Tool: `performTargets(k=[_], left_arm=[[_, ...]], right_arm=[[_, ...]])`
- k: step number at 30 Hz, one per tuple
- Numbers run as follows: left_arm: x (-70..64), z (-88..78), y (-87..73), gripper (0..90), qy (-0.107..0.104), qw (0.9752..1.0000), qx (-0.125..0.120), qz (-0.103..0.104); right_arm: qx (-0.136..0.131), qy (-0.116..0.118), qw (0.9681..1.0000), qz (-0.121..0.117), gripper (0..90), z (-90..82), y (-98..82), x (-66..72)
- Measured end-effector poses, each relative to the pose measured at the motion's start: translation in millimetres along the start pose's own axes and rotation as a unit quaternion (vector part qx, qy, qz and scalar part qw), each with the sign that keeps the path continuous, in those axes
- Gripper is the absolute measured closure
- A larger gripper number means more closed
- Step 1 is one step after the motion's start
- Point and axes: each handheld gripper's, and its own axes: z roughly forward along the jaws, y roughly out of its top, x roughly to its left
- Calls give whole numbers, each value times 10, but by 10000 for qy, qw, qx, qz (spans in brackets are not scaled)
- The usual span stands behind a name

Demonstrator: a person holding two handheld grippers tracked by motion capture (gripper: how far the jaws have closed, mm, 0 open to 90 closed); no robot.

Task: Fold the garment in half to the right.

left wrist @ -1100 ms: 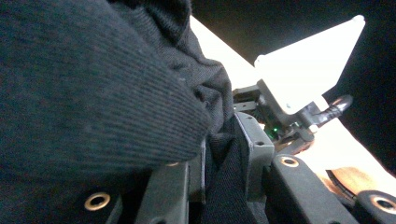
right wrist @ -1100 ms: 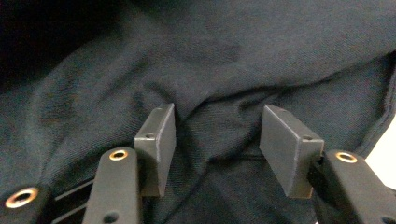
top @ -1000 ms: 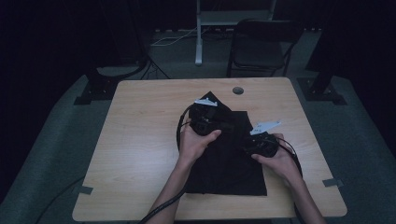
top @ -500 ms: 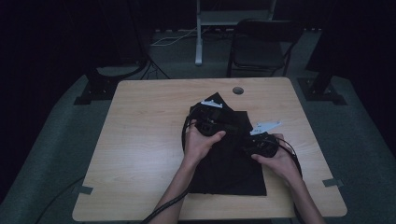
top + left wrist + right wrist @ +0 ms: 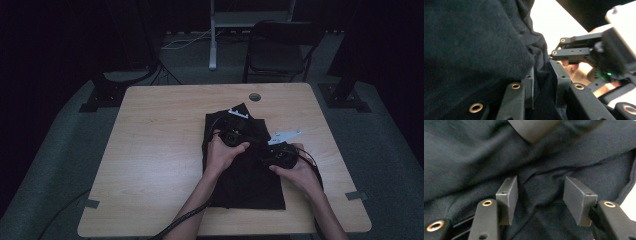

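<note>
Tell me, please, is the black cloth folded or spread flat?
Folded: the black cloth lies as a narrow rectangle on the table, its far corner bunched.

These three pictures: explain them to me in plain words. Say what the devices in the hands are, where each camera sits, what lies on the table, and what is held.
A person sits at a wooden table and holds a hand-operated gripper in each hand; there is no robot arm. The high view looks down from above the person's side, forearms coming in from the bottom. In it the left gripper and the right gripper both sit over a black cloth, a dark garment or similar, lying on the table. The other two pictures come from cameras riding on the grippers, looking along their black jaws. In the left gripper view, the jaws pinch a bunched fold of the cloth. In the right gripper view, the right gripper's jaws stand apart with cloth lying between them, apparently not clamped.
</note>
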Motion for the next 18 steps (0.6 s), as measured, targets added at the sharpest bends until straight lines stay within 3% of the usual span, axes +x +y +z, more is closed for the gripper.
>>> performTargets(k=[8, 10, 15, 18], left_arm=[[61, 207, -20, 762, 197, 9993, 321, -66], [92, 251, -33, 760, 232, 9990, 386, -82], [163, 272, -67, 752, 90, 9992, 332, -214], [176, 270, -77, 745, 56, 9992, 319, -236]], right_arm=[[-31, -40, 10000, -70, 439, -6, -10, 15], [15, -43, 9999, -125, 382, -27, -12, 12], [181, 32, 9995, -274, 360, -131, -69, -9], [106, 27, 9997, -230, 360, -222, -119, -41]])
